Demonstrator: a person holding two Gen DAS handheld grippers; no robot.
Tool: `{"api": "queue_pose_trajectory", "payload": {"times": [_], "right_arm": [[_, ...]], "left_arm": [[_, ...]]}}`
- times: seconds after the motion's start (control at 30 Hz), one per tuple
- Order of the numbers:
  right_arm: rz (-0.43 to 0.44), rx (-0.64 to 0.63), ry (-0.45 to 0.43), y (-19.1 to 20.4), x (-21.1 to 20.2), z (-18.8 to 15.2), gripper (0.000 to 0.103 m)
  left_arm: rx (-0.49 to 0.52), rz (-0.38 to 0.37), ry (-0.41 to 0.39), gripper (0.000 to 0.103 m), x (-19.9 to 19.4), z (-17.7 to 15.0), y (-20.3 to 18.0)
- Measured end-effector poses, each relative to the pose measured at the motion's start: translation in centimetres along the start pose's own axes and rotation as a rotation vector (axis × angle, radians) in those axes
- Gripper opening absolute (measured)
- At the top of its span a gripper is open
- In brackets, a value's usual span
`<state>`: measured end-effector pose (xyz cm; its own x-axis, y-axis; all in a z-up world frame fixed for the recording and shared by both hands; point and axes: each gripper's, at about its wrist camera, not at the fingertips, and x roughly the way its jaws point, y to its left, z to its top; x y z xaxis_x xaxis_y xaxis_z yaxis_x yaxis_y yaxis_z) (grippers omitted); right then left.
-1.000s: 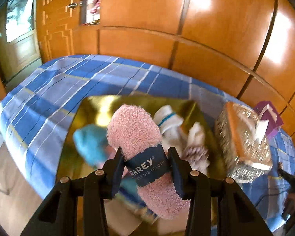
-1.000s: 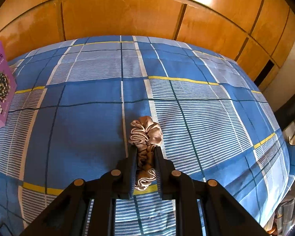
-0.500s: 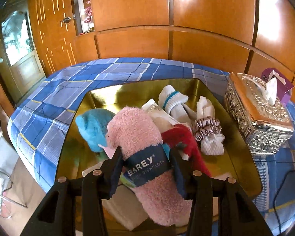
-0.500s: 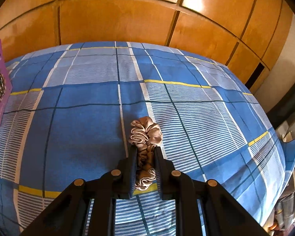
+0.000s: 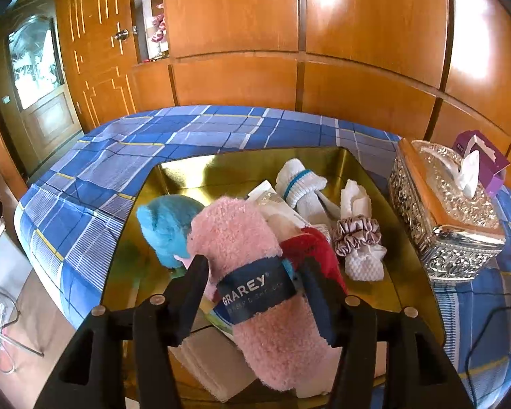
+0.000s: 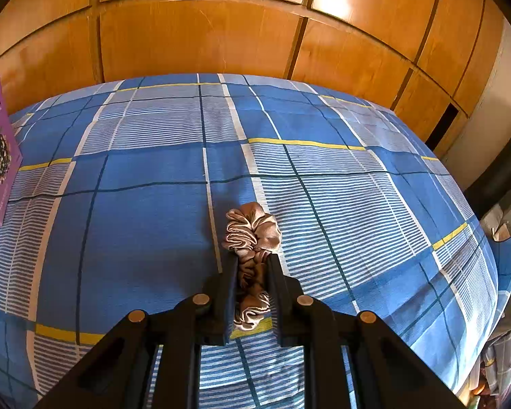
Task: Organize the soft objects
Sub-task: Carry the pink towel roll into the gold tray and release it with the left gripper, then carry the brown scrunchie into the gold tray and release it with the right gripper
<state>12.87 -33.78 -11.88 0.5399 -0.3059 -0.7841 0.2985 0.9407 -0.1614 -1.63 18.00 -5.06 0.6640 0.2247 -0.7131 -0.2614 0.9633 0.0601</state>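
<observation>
Towel: rolled fuzzy pink dishcloth with navy paper band is clamped by the left gripper right at the band, probably so the roll stays together, over the shiny gold tray.
Scrunchie: tan satin scrunchie is pinched in the right gripper above the blue plaid bedsheet, well away from the tray.
Tray: already has socks and cloths, so it looks like the drop spot.

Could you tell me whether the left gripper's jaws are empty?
No, the left gripper is shut on the pink dishcloth roll above the gold tray.
</observation>
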Motion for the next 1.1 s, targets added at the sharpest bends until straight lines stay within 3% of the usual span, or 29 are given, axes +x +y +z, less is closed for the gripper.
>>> {"api": "queue_pose_trajectory", "payload": {"times": [0.17,0.3,0.5,0.63,0.83,0.97,1.1], "right_arm": [[0.005,0.022,0.047,-0.1,0.1,0.9,0.014],[0.065,0.030,0.082,0.3,0.0,2.6,0.014],[0.140,0.000,0.046,2.7,-2.1,7.0,0.014],[0.184,-0.047,-0.010,5.4,-4.4,10.9,0.014],[0.308,-0.183,-0.183,12.1,-12.5,16.4,0.014],[0.447,-0.336,-0.291,16.7,-18.7,15.8,0.014],[0.590,-0.499,-0.331,20.7,-23.3,11.5,0.014]], "left_arm": [[-0.003,-0.003,-0.023,0.063,-0.9,0.3,0.1],[-0.003,-0.009,-0.040,0.065,-1.6,0.4,0.3],[-0.010,-0.020,-0.049,0.065,-2.1,0.3,0.6],[-0.019,-0.023,-0.051,0.065,-2.2,0.2,0.9],[-0.025,-0.021,-0.062,0.066,-2.6,0.4,1.3],[-0.032,-0.011,-0.069,0.067,-2.9,0.4,1.8],[-0.033,-0.005,-0.071,0.067,-3.0,0.3,1.9]]}}
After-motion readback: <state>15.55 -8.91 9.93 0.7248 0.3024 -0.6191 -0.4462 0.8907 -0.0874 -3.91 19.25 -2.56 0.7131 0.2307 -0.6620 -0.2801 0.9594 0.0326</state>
